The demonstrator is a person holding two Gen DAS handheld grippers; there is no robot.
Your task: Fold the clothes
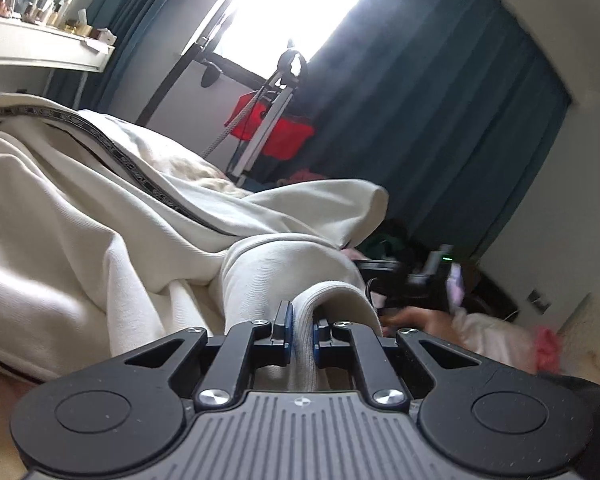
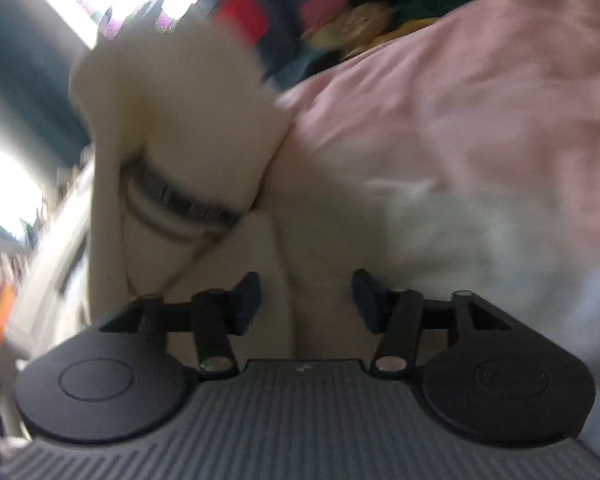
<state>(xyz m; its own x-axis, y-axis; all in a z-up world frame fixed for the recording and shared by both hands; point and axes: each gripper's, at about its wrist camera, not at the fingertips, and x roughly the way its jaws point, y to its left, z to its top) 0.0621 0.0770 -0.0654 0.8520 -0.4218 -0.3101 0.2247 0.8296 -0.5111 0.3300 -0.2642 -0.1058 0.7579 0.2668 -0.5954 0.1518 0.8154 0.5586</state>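
Your left gripper point(image 1: 301, 326) pinches thick fold of cream knit garment with dark patterned band point(image 1: 100, 216); your right gripper point(image 2: 306, 300) spread, gripping nothing. Risk: bunched fold slips if you tug. Garment crumpled, draped beside pink bedding point(image 2: 480, 92); right view blurred.

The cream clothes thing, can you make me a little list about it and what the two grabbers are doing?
garment: cream garment with a dark patterned band, rumpled
left gripper: shut on a fold of the cream garment
right gripper: open, holding nothing, cream cloth just ahead
underneath: pink bedding
background: teal curtains, red basket
picture quality: right wrist view is blurred
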